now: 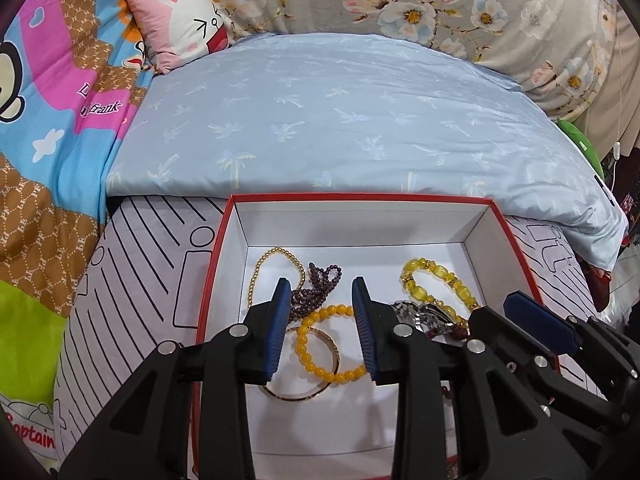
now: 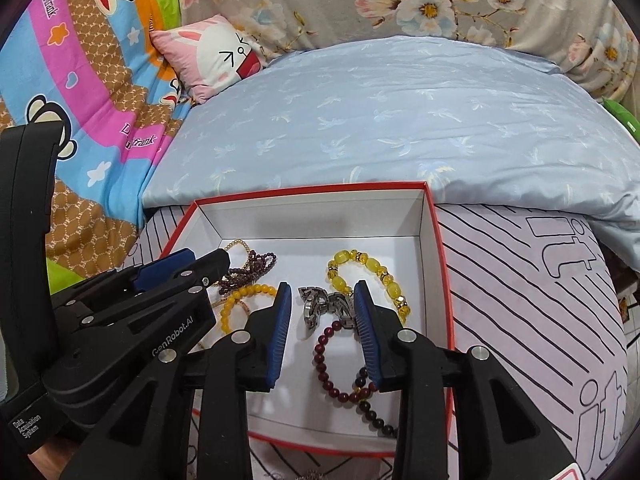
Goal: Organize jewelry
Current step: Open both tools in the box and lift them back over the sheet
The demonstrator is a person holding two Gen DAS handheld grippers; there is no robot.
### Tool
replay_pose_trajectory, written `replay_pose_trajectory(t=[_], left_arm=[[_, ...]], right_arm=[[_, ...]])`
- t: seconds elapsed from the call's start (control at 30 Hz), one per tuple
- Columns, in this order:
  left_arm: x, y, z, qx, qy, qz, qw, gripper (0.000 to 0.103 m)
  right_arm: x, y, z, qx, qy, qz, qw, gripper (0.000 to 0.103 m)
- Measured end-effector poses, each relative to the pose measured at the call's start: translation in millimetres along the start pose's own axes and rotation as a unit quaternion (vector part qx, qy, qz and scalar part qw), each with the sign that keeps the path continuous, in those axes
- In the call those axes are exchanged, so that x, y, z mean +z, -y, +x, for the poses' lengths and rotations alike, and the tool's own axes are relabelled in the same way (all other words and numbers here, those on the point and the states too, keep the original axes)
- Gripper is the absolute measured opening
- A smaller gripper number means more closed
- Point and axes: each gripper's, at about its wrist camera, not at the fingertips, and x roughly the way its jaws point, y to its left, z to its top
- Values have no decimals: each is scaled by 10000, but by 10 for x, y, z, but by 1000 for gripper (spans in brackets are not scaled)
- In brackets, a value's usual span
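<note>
A red-rimmed white box (image 1: 240,224) (image 2: 438,240) holds jewelry. My left gripper (image 1: 321,296) is open and empty above an orange bead bracelet (image 1: 308,360) and a thin gold bangle (image 1: 298,396), with a gold bead chain (image 1: 256,272) and purple beads (image 1: 320,280) just beyond. My right gripper (image 2: 322,300) is open and empty above a silver metal watch band (image 2: 320,304) and a dark red bead bracelet (image 2: 324,364). A yellow crystal bracelet (image 2: 376,272) (image 1: 436,276) lies at the right. The right gripper also shows in the left wrist view (image 1: 516,312).
The box sits on a white cloth with black line print (image 2: 520,280). Behind it lies a light blue quilt (image 1: 320,120), a pink rabbit pillow (image 1: 180,20), a colourful cartoon blanket (image 1: 48,120) at left and a floral cover (image 1: 480,8) at the back.
</note>
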Motion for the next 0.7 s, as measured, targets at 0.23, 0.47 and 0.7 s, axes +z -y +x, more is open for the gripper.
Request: replay_pose_trajectory(t=[0.23, 0.47, 0.7], left_arm=[[-62, 65, -255, -41, 93, 64, 9999, 30], [-180, 109, -468, -94, 140, 82, 9998, 30], [-293, 130, -650, -131, 160, 55, 9998, 34]], right_arm=[[-61, -21, -249, -31, 123, 5, 9999, 35], [-197, -7, -481, -32, 192, 108, 9998, 36], [-314, -25, -687, -29, 253, 106, 9996, 36]])
